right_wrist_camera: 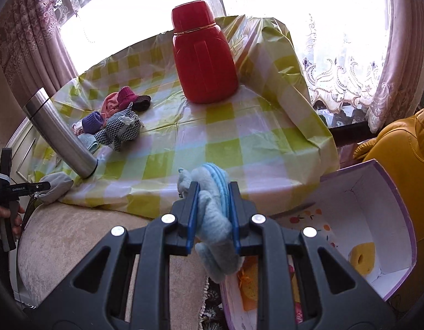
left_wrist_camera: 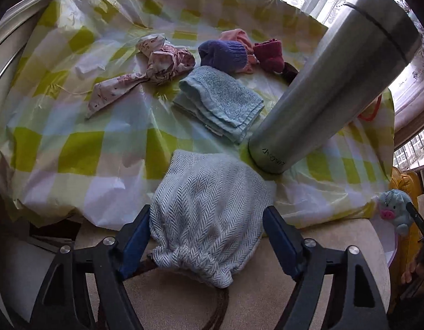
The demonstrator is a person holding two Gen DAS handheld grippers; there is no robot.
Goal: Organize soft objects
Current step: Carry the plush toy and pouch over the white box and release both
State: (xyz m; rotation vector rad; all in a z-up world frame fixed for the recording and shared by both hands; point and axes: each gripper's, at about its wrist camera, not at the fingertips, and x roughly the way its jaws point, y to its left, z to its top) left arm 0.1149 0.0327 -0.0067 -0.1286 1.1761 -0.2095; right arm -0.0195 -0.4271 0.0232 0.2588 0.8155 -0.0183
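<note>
Right wrist: fuzzy (pale-blue) plush toy (right_wrist_camera: pixel 214 220)

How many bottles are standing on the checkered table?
2. A silver steel flask stands near the table's front edge, beside the grey herringbone pouch. A red thermos stands farther back, toward the window. Nothing else bottle-like shows, though the cloth pile might hide something small.

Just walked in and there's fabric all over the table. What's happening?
A person is sorting soft things with two handheld claws. The right claw is shut on a blue plush toy, beside an open purple box. The left claw stands open around a grey drawstring pouch at the table's edge.
</note>
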